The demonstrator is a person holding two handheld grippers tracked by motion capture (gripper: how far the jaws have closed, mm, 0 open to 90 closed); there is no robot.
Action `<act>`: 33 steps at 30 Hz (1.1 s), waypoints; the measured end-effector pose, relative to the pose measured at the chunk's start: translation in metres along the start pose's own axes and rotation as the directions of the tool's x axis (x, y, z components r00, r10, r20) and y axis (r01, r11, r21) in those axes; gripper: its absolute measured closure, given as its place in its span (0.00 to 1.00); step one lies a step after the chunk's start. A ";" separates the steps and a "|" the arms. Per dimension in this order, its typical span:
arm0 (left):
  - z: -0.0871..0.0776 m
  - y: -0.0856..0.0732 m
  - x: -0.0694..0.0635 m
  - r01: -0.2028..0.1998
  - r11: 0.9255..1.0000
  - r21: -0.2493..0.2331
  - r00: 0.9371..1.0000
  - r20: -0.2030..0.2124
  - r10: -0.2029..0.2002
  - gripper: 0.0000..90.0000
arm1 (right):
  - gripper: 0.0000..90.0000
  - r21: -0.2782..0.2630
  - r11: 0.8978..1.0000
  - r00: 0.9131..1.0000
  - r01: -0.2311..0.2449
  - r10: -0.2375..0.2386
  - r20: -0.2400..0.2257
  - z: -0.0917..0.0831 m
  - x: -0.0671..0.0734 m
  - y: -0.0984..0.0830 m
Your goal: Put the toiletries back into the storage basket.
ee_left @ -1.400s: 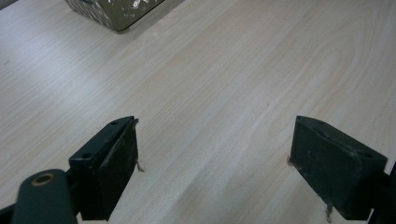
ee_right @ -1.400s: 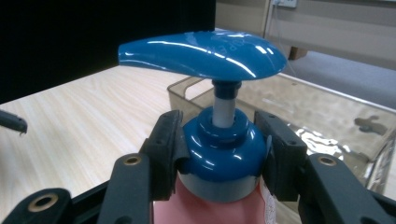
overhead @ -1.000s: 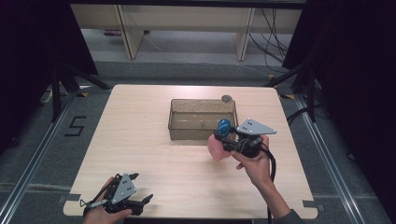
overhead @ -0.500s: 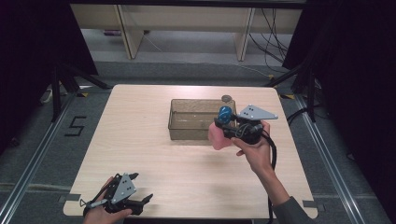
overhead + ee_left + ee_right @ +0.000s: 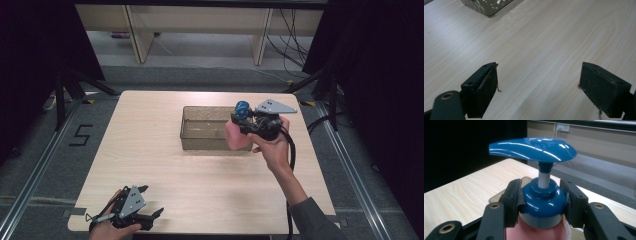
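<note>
One pump bottle (image 5: 239, 131) is the thing in hand here, and it hangs in the right gripper (image 5: 243, 125) at the right end of the clear plastic bin (image 5: 200, 134) that sits mid-table. The jaws pinch the bottle at its blue collar (image 5: 543, 201), one pad on either side, as the right gripper view shows plainly. From above, the pink body overlaps the bin's right wall, so I cannot tell whether its base is above the rim, inside the bin or just in front of it.

As for progress, I judge the pick-up done: the bottle is firmly gripped and off the wooden table (image 5: 150, 150). Whether it is going into the bin or coming out, these pictures do not settle. What is left is to set it down upright and let go. The bin looks bare on its visible floor.

The bottle has a soft pink body, a rounded glossy blue collar, a white stem and a broad blue pump head (image 5: 532, 148) that stands raised. It stands roughly upright in the grip.

The left gripper (image 5: 145, 217) rests at the near left corner of the table, its jaws spread wide with only bare wood between them, well apart from the bin.
</note>
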State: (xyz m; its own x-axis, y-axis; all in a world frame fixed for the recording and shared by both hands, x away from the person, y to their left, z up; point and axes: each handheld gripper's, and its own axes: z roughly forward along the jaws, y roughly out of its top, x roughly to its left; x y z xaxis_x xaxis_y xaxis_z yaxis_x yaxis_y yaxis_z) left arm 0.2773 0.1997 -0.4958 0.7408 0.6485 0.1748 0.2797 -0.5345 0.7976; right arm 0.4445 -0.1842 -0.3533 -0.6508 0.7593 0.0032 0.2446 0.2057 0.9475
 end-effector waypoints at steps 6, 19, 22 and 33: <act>-0.001 0.000 0.001 -0.026 0.999 0.021 1.000 0.001 0.026 0.17 | 0.60 0.016 0.999 0.999 -0.030 0.029 0.045 0.013 -0.013 0.004; -0.001 0.000 0.001 -0.022 1.000 0.013 1.000 -0.002 0.022 0.17 | 0.60 0.029 0.998 0.993 -0.064 0.061 0.103 0.039 -0.037 -0.005; -0.001 0.000 0.001 -0.028 1.000 0.016 1.000 -0.006 0.028 0.17 | 0.60 0.032 0.997 0.992 -0.064 0.060 0.109 0.043 -0.041 -0.007; -0.001 0.000 0.002 -0.019 1.000 0.017 1.000 0.002 0.019 0.16 | 0.60 0.038 0.995 0.988 -0.090 0.085 0.132 0.051 -0.047 -0.019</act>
State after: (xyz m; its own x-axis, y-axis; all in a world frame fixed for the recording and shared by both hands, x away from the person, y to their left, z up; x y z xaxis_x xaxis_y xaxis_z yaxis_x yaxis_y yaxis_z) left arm 0.2777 0.2013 -0.4949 0.7474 0.6370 0.1886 0.2761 -0.5560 0.7840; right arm 0.5064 -0.1925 -0.3881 -0.5274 0.8486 0.0414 0.3295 0.1594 0.9306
